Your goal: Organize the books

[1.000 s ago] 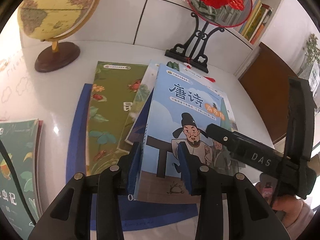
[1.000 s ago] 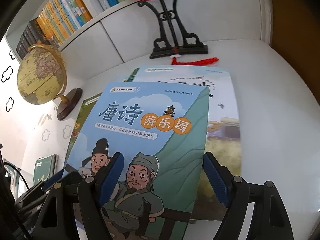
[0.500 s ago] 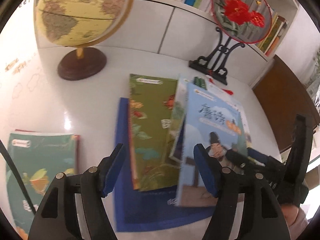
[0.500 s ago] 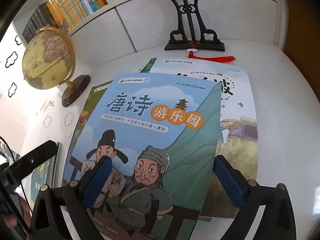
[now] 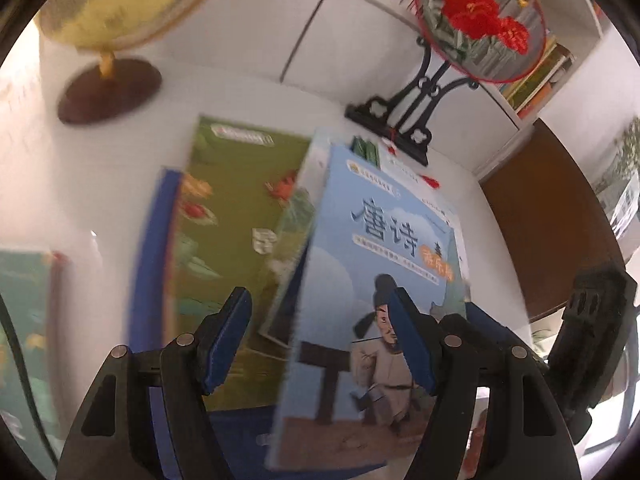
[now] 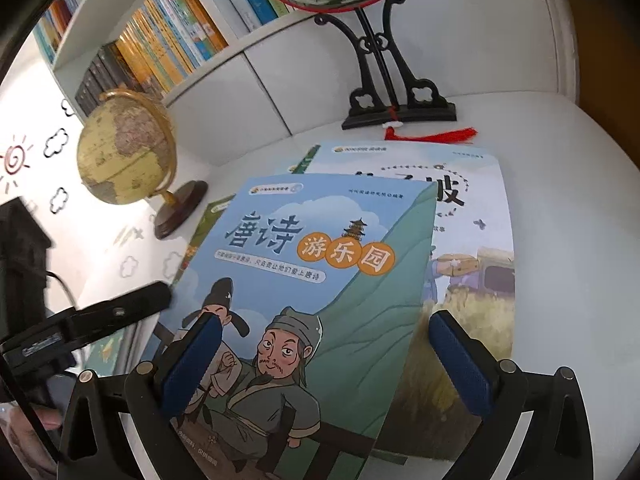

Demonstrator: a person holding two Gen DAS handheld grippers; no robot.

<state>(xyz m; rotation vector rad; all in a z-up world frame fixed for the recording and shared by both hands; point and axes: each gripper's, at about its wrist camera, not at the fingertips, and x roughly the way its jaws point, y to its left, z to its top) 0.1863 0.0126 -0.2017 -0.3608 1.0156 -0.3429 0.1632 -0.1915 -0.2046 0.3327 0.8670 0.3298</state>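
Note:
A light blue Tang-poetry picture book lies on top of a loose pile on the white table; it also shows in the right wrist view. Under it lie a pale book with a field scene, a green insect book and a dark blue book. My left gripper is open above the pile's near edge, touching nothing. My right gripper is open, its fingers spread either side of the blue book's lower part.
A globe on a wooden base stands at the back left. A round embroidered fan on a black stand with a red tassel stands behind the pile. A teal book lies at the left. Full bookshelves run behind.
My left gripper let go of the blue book a second ago and opened. It has since swung back right over the pile. My right gripper opened wider and stayed over the book.

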